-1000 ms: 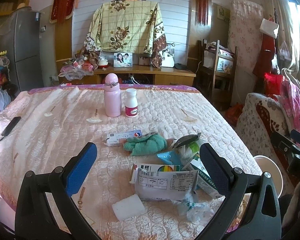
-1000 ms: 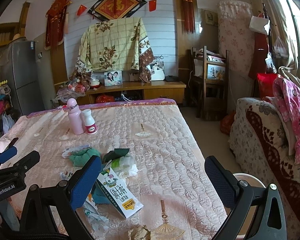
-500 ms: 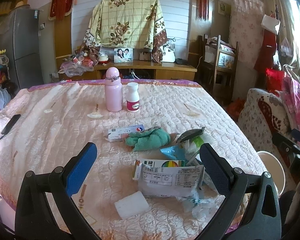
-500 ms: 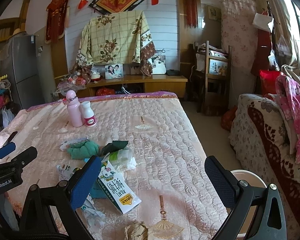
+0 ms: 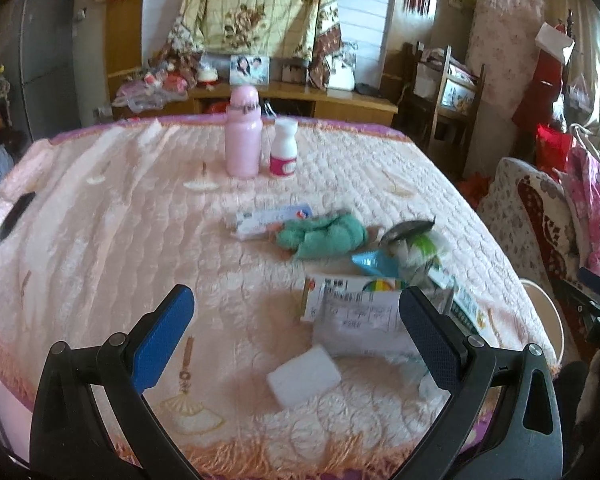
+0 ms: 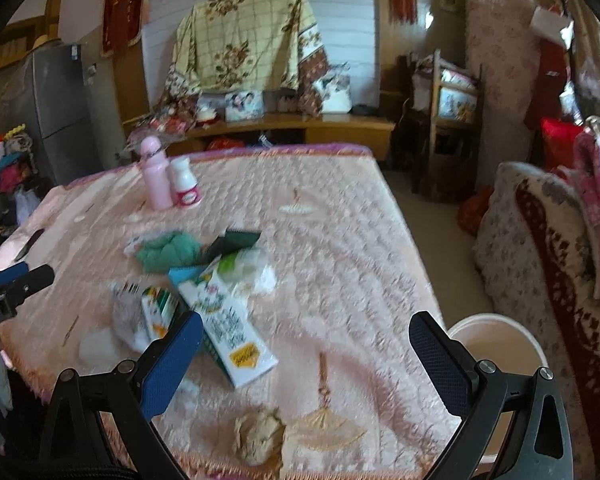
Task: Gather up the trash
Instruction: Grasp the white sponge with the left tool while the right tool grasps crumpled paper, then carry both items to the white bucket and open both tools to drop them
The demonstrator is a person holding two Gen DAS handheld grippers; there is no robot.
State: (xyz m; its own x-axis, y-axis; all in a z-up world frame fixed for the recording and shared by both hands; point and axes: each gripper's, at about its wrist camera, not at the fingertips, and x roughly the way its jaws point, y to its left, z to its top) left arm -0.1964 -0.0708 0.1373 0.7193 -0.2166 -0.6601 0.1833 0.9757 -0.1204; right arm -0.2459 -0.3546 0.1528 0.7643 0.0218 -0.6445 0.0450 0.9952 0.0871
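Trash lies in a heap on the pink quilted table (image 5: 100, 240): a white printed pouch (image 5: 360, 320), a white foam block (image 5: 304, 374), a teal cloth (image 5: 324, 236), a flat box (image 5: 272, 218), and a milk carton (image 6: 228, 328). A crumpled brown paper ball (image 6: 260, 436) sits at the table's near edge. My left gripper (image 5: 296, 336) is open and empty above the foam block. My right gripper (image 6: 308, 364) is open and empty above the near edge, with the carton by its left finger. A white bin (image 6: 500, 352) stands on the floor to the right.
A pink bottle (image 5: 243, 132) and a small white bottle (image 5: 283, 154) stand upright at the table's far side. A black remote (image 5: 14, 216) lies at the left edge. A floral sofa (image 6: 540, 248) is to the right and a wooden cabinet (image 5: 300, 100) is behind.
Both grippers have risen and tilted down toward the table, still open. The table and trash now sit lower and larger in view. Nothing on the table has moved.
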